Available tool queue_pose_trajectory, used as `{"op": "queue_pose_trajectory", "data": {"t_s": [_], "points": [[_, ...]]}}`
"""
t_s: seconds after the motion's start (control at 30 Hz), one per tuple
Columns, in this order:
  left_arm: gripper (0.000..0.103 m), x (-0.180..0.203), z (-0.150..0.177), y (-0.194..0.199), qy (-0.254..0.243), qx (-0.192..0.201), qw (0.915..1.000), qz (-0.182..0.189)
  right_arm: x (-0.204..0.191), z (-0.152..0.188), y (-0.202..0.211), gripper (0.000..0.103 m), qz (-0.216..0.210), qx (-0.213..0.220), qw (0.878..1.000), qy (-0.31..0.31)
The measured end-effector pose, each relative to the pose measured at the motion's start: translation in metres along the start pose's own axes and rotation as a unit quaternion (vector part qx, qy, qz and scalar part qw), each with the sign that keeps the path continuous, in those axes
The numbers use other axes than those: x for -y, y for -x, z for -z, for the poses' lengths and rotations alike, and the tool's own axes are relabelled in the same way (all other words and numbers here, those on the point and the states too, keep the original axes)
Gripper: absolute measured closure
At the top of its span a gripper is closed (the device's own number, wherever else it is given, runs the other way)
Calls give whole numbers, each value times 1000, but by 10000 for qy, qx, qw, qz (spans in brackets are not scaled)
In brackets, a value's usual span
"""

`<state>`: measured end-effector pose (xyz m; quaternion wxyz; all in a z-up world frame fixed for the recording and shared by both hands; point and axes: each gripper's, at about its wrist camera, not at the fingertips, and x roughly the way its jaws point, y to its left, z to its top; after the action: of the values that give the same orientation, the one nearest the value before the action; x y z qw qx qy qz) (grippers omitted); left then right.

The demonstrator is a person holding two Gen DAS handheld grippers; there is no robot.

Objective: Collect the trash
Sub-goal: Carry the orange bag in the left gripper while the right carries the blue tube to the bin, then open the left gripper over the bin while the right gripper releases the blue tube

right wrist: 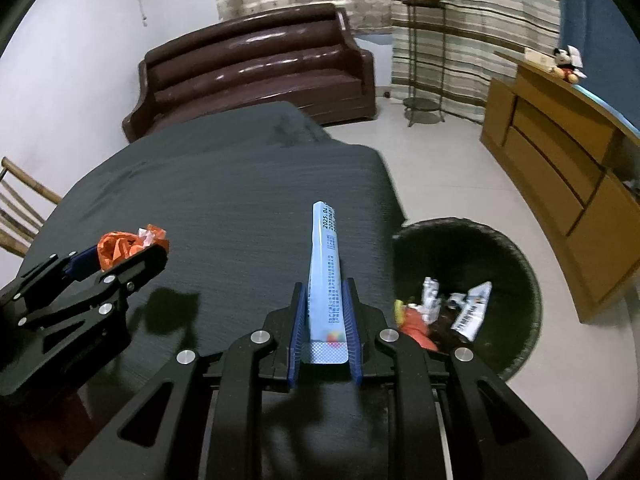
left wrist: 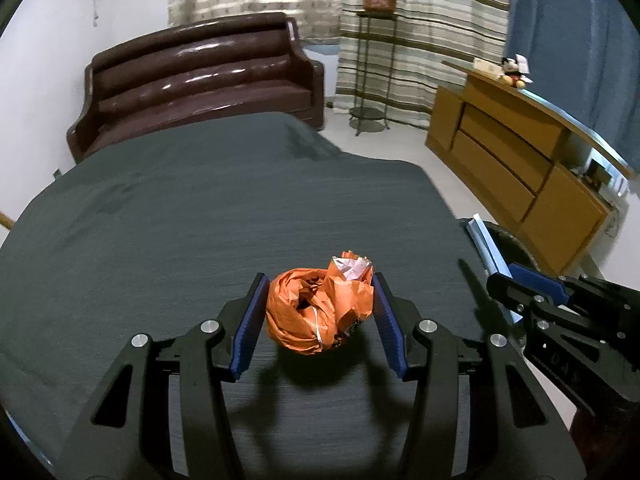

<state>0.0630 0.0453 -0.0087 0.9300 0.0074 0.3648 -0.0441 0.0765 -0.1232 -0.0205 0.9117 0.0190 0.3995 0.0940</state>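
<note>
Wrapper (left wrist: 316,308) between left tool (left wrist: 318,294) pads

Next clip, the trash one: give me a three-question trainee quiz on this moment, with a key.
1. True or false: the left claw grips a crumpled orange bag.
2. What does the right claw hold? A) a tin can B) a light blue packet C) a glass bottle
3. Where does the dark bin stand, seen from the right wrist?

Key:
1. True.
2. B, the light blue packet.
3. On the floor, right of the grey-covered table, with wrappers already inside.
</note>
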Motion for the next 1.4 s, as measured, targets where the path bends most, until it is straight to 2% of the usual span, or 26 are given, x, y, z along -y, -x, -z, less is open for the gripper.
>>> {"op": "queue_pose_trajectory", "data": {"t_s": [0.43, 0.67, 1.0, 1.4], "points": [[53, 70, -12, -13, -464, 129, 9977, 466, 66, 6, 16, 83, 560, 149, 9975, -416], [53, 106, -17, -27, -686, 174, 9952, 673, 85, 10, 17, 83, 829, 223, 9949, -533], [53, 140, -26, -55, -804, 128, 9941, 714, 105, 9, 5, 83, 997, 215, 9922, -716], [52, 156, -34, -82, -818, -111, 9943, 672, 120, 6, -9, 83, 1046, 226, 9901, -909]]}}
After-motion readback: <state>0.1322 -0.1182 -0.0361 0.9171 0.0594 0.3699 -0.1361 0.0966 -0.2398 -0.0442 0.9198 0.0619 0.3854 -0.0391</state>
